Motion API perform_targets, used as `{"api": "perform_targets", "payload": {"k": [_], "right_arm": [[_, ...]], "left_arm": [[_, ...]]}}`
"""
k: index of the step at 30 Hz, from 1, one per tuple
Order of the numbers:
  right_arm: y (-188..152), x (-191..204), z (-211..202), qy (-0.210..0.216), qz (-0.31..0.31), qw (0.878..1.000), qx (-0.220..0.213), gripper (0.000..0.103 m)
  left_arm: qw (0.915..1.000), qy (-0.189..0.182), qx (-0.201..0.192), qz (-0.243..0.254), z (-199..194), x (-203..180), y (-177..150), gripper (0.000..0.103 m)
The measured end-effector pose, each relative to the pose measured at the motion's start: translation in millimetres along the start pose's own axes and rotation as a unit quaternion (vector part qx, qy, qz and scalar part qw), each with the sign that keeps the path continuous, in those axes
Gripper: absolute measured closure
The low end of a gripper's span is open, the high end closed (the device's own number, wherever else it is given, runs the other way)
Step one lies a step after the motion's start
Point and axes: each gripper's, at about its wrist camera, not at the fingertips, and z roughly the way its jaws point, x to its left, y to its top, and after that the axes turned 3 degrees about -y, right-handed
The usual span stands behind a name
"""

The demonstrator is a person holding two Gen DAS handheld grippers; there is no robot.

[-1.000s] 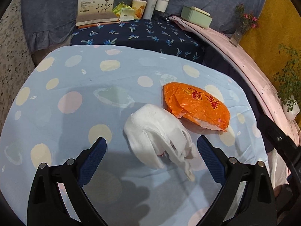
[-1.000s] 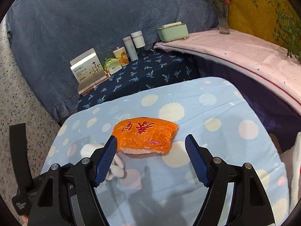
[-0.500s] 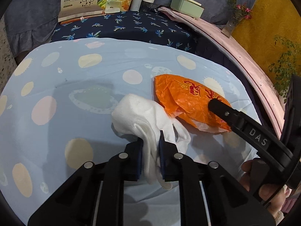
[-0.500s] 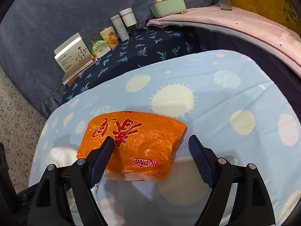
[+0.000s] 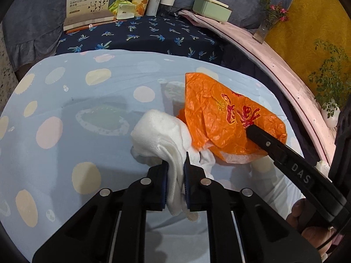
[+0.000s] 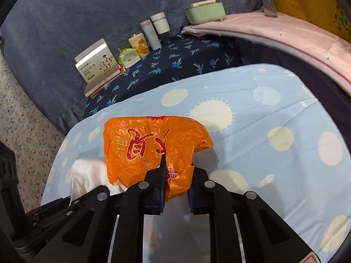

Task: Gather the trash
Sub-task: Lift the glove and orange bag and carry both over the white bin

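Note:
A crumpled white paper towel point(image 5: 160, 129) lies on the blue spotted tablecloth point(image 5: 76, 100). My left gripper point(image 5: 176, 160) has its jaws closing, and the pads pinch the near fold of the towel. An orange plastic bag point(image 5: 219, 114) with red print rests right of it, touching it. In the right wrist view my right gripper point(image 6: 177, 173) is closing on the bag point(image 6: 153, 144), whose near edge is bunched between the pads. The towel point(image 6: 87, 173) shows to the bag's left. One right finger point(image 5: 274, 146) lies across the bag in the left wrist view.
Behind the table, a dark floral cloth point(image 5: 140, 32) carries a white box point(image 5: 87, 4), packets, cups point(image 5: 162, 0) and a green tin point(image 5: 210, 8). A pink ledge point(image 5: 285, 65) with a flower vase and a plant curves along the right. Speckled floor point(image 6: 26, 131) lies left.
Both grippers went from wide open to closed. The left shut on the white towel first. The right came down and pinched the orange bag, which now stands bunched up.

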Motion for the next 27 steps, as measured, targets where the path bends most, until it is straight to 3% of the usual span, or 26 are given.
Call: {"api": "perform_targets", "payload": {"k": [12, 18, 27], "right_arm": [[20.7, -35.1, -149.7, -0.028, 0.009, 0.992, -0.126, 0.089], [21.4, -64.9, -226.1, -0.042, 0.024, 0.983, -0.177, 0.089], [5.6, -111.5, -312.6, -0.074, 0.05, 0.969, -0.229, 0.089]], "left_arm": [[0.9959, -0.027, -0.058, 0.064, -79.5, -88.3, 5.4, 0.092], [0.9882, -0.047, -0.096, 0.11, -124.9, -151.0, 1.6, 0.092], [0.9763, -0.083, -0.11, 0.167, -159.4, -233.3, -23.3, 0.092]]}}
